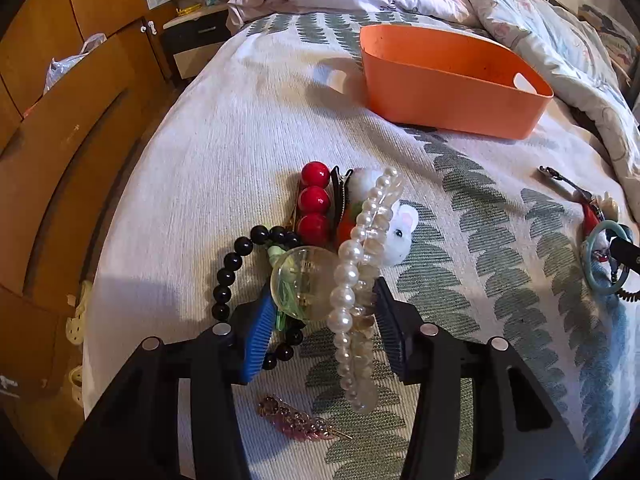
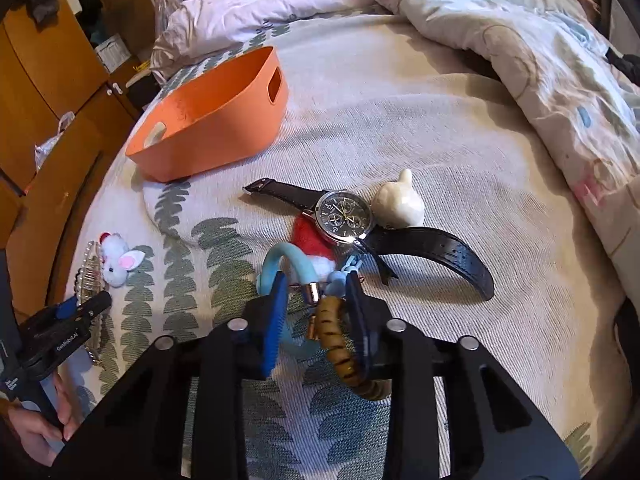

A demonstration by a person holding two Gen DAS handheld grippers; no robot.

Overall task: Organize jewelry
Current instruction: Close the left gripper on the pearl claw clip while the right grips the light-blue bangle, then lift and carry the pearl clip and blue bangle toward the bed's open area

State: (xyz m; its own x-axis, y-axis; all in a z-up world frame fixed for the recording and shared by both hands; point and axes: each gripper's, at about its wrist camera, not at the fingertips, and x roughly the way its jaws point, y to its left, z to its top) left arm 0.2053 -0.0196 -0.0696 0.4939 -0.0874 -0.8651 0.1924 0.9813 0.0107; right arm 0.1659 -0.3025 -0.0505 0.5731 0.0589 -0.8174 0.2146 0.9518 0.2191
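Jewelry heaped on the woven leaf-print bed, orange plastic bin [image 1: 452,80] beyond
Left tongs [image 1: 324,320] clamp pearl strands [image 1: 352,280] and a clear ball; right tongs [image 2: 316,308] pinch a striped bangle [image 2: 340,344] beside the leather-strapped watch [image 2: 344,216]

Only clear text: white "GenRobot.AI" on the black body of the left gripper [image 2: 86,300], seen in right wrist view at bed's left edge. More white print lower on same tool, too small to read. Watch [image 2: 344,216] dial near bed's middle has numerals, "12" just legible; rest too blurred.
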